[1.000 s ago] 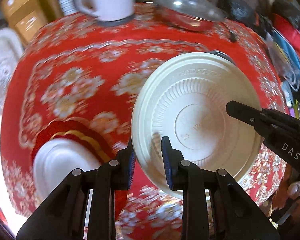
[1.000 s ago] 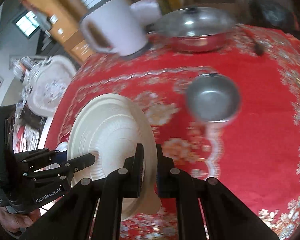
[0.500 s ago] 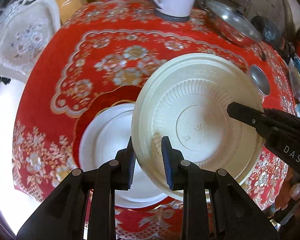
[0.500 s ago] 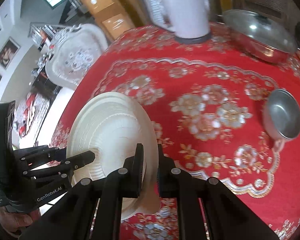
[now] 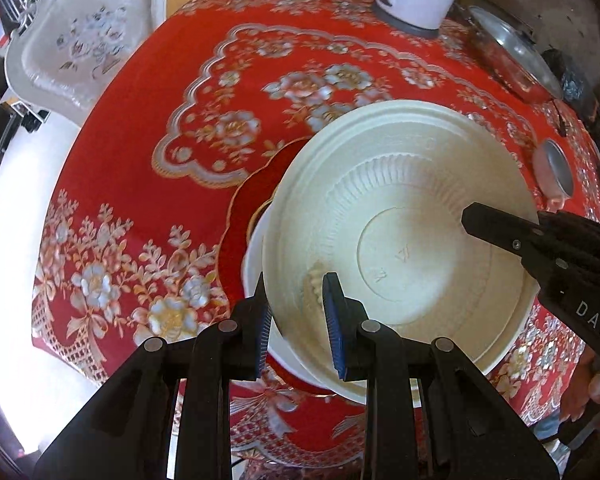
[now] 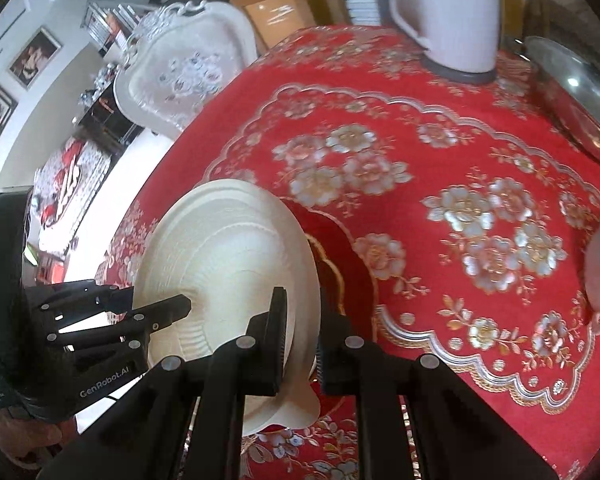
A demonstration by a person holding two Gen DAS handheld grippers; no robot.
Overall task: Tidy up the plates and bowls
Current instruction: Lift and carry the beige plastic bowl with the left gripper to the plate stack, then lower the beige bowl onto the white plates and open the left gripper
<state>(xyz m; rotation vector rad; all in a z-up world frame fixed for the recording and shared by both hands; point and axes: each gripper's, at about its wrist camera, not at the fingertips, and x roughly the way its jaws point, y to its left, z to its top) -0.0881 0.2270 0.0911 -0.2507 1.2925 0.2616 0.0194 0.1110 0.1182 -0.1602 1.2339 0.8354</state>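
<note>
A cream bowl (image 5: 400,236) is held tilted just above a white plate with a red rim (image 5: 256,280) on the red flowered tablecloth (image 5: 140,140). Left of the bowl's middle, the left gripper (image 5: 296,316) is clamped on its rim. On the bowl's far edge the right gripper (image 6: 302,344) pinches the rim, its jaws having just eased slightly. Well right of the bowl sits a small steel bowl (image 5: 556,172)
</note>
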